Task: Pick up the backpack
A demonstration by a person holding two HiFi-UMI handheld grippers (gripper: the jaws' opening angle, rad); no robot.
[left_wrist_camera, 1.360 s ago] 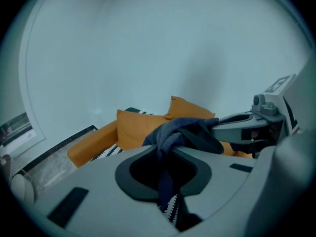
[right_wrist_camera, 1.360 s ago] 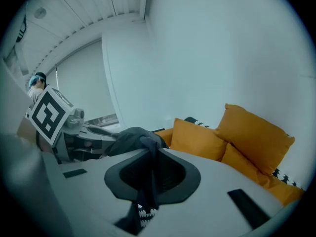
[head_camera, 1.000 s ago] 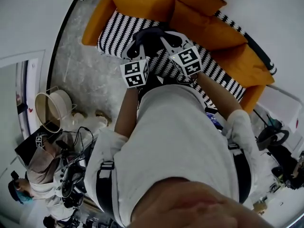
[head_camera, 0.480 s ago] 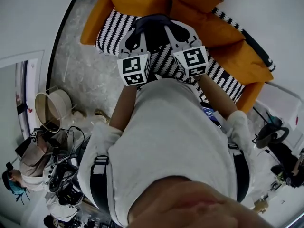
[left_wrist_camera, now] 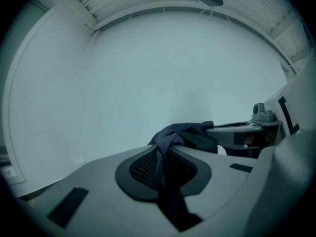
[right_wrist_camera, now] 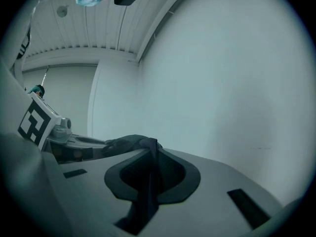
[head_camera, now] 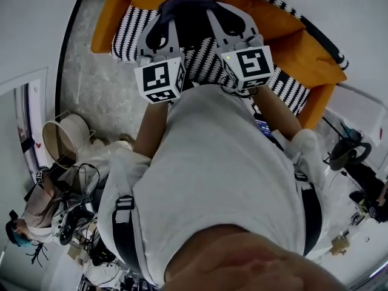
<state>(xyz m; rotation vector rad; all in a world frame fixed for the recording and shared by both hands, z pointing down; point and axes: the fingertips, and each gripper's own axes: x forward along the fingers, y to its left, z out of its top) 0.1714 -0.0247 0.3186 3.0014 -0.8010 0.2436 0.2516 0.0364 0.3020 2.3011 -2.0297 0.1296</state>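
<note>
The backpack [head_camera: 189, 18] is dark navy and hangs between both grippers above the striped sofa seat [head_camera: 128, 34]. My left gripper [head_camera: 156, 36] is shut on a dark strap [left_wrist_camera: 168, 147] that runs between its jaws in the left gripper view. In the right gripper view, my right gripper [head_camera: 223, 26] is likewise shut on a dark strap [right_wrist_camera: 148, 177]. Both grippers point almost level at a pale wall. The bag's body is mostly hidden behind the marker cubes and the person's torso.
An orange sofa [head_camera: 294, 38] with cushions lies ahead, under a black-and-white striped cover. A round pale basket [head_camera: 63, 135] stands on the marble floor [head_camera: 91, 96] at left. Another person crouches among cables at bottom left [head_camera: 36, 214]. Equipment stands at right [head_camera: 348, 156].
Both grippers have risen together toward the camera, carrying the backpack up off the striped seat. Neither grip has changed.
</note>
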